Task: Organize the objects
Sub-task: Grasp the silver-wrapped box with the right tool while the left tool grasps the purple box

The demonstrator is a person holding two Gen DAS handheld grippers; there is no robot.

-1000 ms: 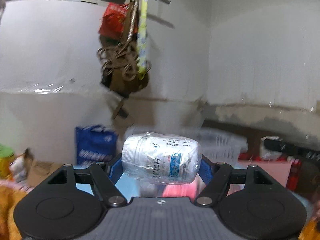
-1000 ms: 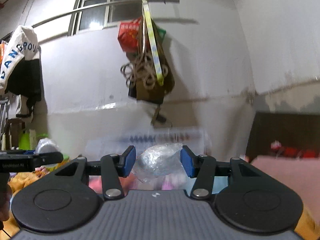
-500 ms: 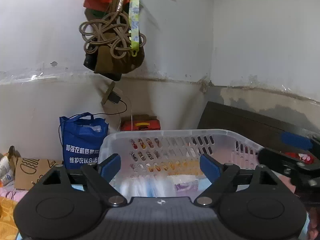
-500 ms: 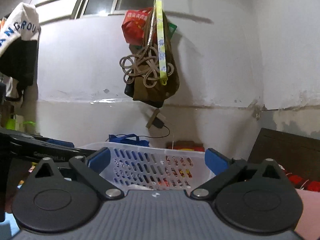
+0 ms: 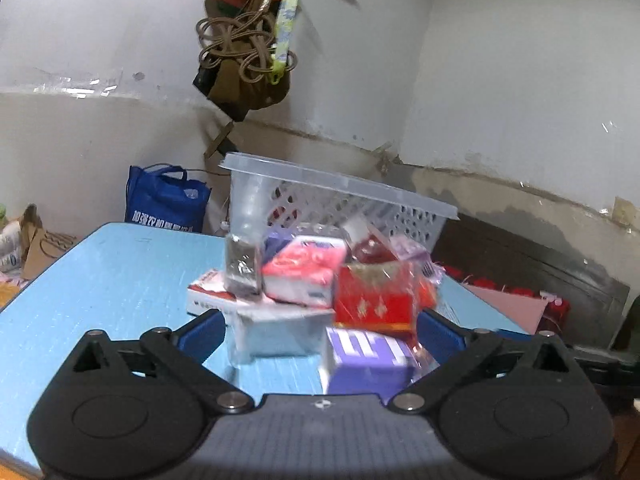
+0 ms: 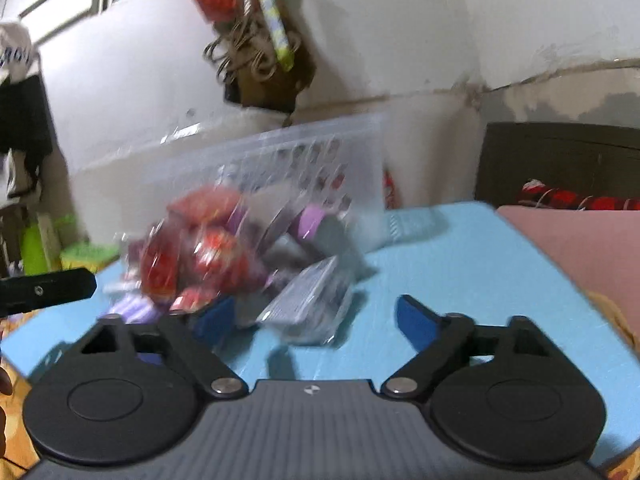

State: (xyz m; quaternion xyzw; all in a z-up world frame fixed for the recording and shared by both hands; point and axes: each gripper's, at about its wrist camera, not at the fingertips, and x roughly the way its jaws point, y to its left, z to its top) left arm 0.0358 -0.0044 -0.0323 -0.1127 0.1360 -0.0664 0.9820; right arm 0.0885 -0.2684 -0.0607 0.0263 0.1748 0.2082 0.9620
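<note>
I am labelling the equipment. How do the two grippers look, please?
Both the left gripper and the right gripper match: a ribbed dark grey body, black linkages with silver pivot screws, round black discs, and blue fingers.

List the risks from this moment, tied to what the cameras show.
The pile of boxes looks loosely stacked on the blue table; a nudge from the open left gripper could topple it. The red box sits near the table's right side and might slide off. The right view is blurred, so aiming the open right gripper may be unreliable.
</note>
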